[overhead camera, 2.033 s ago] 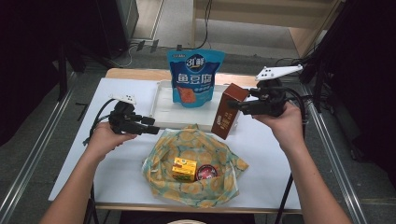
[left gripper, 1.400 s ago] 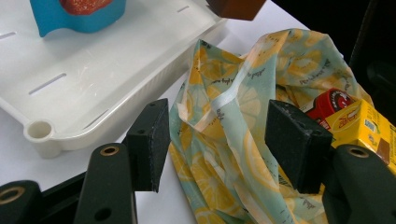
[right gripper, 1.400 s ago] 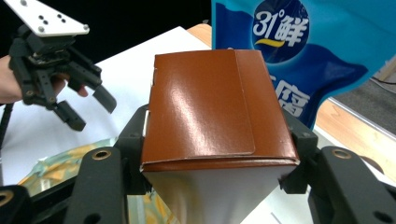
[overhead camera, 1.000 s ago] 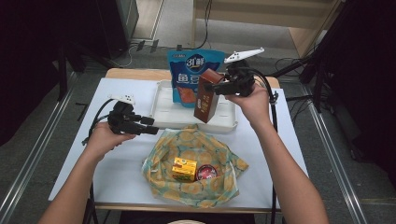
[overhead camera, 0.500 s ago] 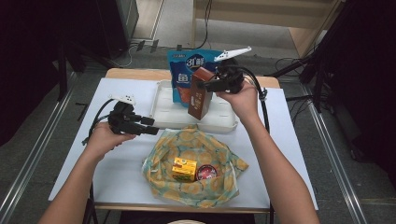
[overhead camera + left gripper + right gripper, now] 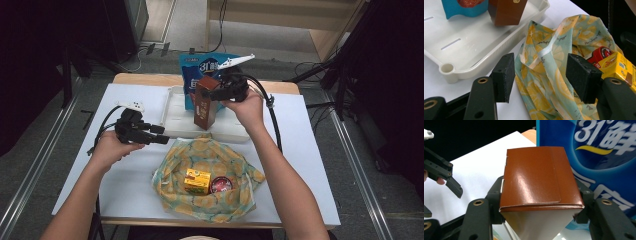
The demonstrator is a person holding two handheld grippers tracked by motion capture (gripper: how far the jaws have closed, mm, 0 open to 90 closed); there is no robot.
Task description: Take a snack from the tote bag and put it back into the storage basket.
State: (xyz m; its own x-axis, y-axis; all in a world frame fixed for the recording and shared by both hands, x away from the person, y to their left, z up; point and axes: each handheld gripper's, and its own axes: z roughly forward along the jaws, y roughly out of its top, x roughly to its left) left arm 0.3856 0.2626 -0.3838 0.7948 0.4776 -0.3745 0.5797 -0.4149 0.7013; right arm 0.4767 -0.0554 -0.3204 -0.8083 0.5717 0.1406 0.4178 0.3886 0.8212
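My right gripper (image 6: pixel 214 93) is shut on the top of a tall brown box (image 6: pixel 205 105), its pads pressing both sides of the box (image 6: pixel 539 180). The box hangs slightly tilted over the white tray (image 6: pixel 172 107), its lower end close to the tray floor (image 6: pixel 454 50), in front of a blue snack bag (image 6: pixel 192 70). My left gripper (image 6: pixel 161 135) rests low at the tray's front left corner, open with nothing between its pads (image 6: pixel 541 75). It points at the lemon-print cloth bag (image 6: pixel 549 50).
The cloth bag (image 6: pixel 205 155) lies open at the table's front middle and holds a yellow box (image 6: pixel 196 181) and a red round tin (image 6: pixel 221 185). The white table top (image 6: pixel 310 150) ends in a wooden strip at the back.
My right gripper has carried the brown box from right of the tray leftwards and down, over the tray in front of the blue bag. The left gripper has stayed put.
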